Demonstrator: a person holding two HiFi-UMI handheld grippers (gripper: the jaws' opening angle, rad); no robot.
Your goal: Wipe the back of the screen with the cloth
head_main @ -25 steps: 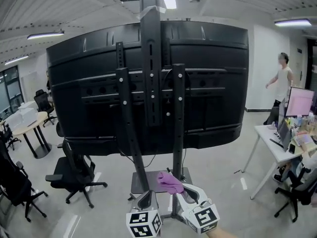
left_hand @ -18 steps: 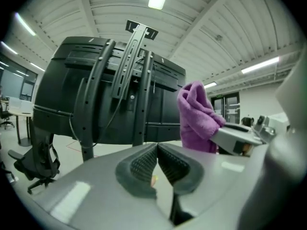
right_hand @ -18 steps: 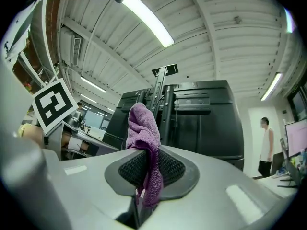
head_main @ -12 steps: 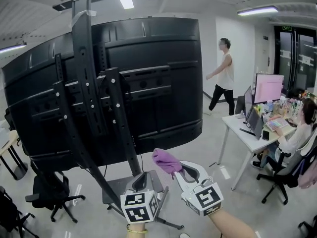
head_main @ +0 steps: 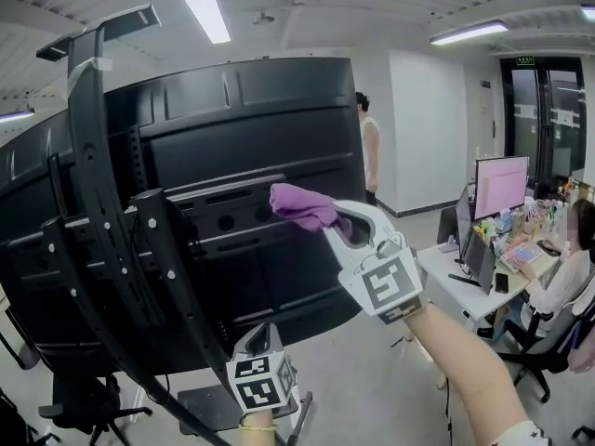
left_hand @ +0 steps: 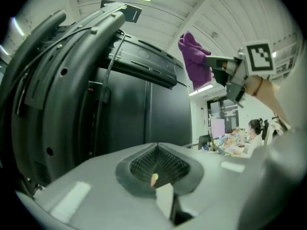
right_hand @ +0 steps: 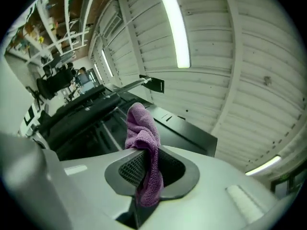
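The black back of the big screen [head_main: 251,184] fills the left and middle of the head view, mounted on a black stand with upright rails [head_main: 98,212]. My right gripper [head_main: 337,219] is raised in front of the screen's right part and is shut on a purple cloth [head_main: 302,206]. In the right gripper view the cloth [right_hand: 143,143] bunches out past the jaws toward the screen [right_hand: 96,114]. My left gripper [head_main: 261,337] hangs low near the screen's bottom edge, shut with nothing in it. In the left gripper view the purple cloth [left_hand: 193,59] shows up high beside the screen's back [left_hand: 124,104].
A person [head_main: 369,151] stands behind the screen's right edge. A white desk [head_main: 465,277] with a lit monitor [head_main: 500,186] and a seated person [head_main: 567,268] is at the right. A black office chair [head_main: 79,402] stands at the lower left.
My right gripper has lifted the purple cloth from below the screen's bottom edge up to its mid-height. The view has swung right. The left gripper stays low.
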